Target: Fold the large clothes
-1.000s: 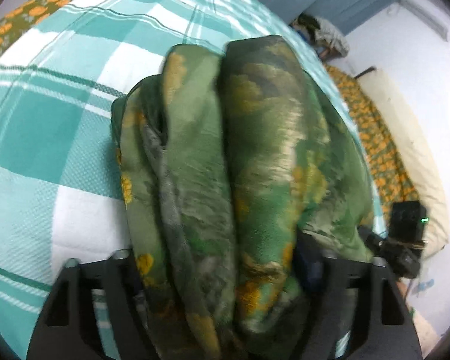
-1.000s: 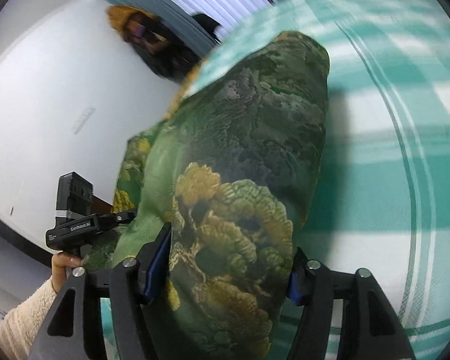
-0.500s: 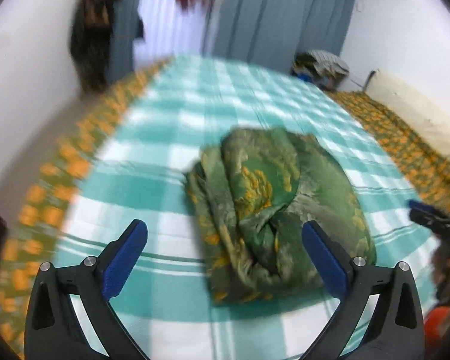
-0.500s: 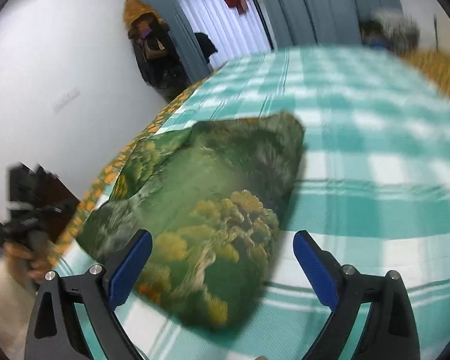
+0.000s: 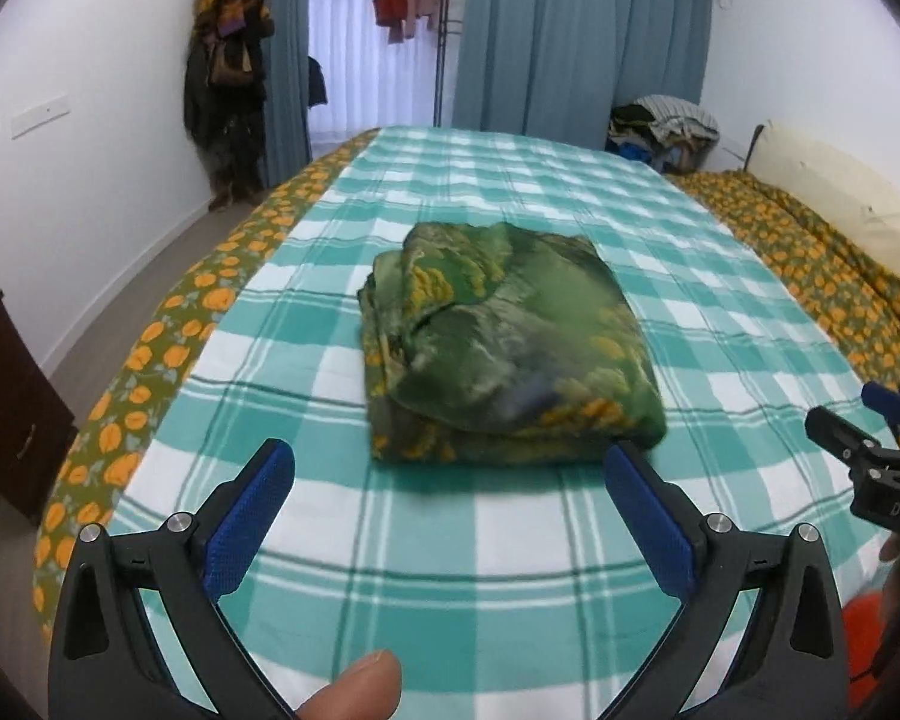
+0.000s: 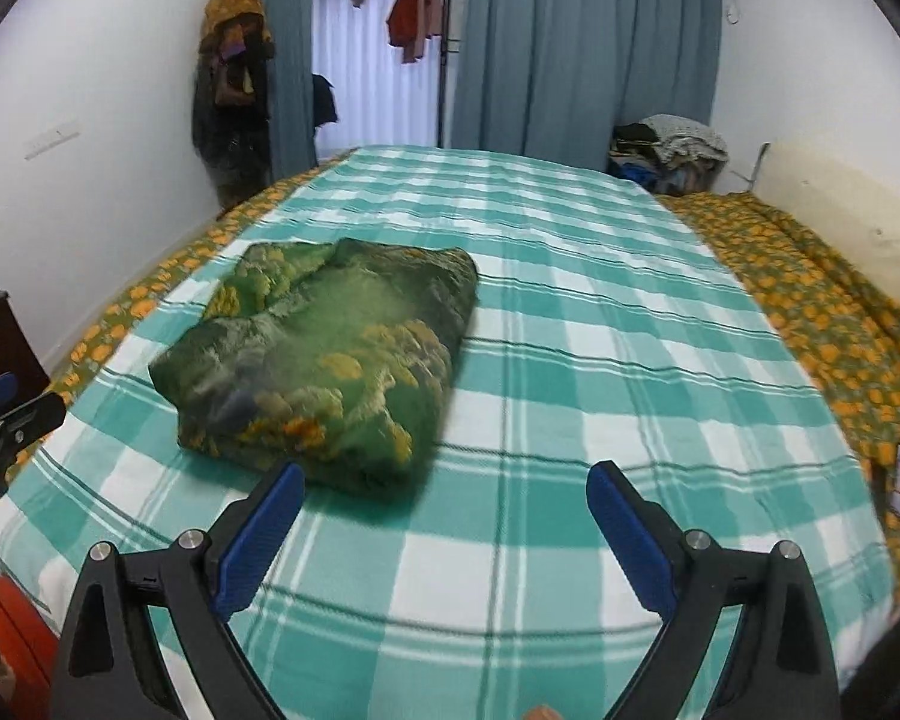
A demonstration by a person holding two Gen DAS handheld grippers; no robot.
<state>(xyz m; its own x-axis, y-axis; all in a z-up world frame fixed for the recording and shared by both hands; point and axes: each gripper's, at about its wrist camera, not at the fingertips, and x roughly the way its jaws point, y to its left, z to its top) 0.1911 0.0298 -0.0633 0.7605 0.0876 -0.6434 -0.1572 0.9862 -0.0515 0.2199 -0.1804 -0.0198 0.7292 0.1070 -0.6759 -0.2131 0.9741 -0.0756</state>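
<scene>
Lying released, folded garment (image 5: 504, 354); fingers (image 5: 258, 516) clear.

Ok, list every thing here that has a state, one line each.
green garment: folded into a bundle, lying on the bed, held by nothing
left gripper: open, nothing between its fingers
right gripper: open, nothing between its fingers
blue curtains: parted at the window
checked bedspread: spread flat

Read only one marking: white letters "DAS" on black body of right gripper (image 5: 888, 420), at right edge of my left wrist view. Nothing else legible.
</scene>
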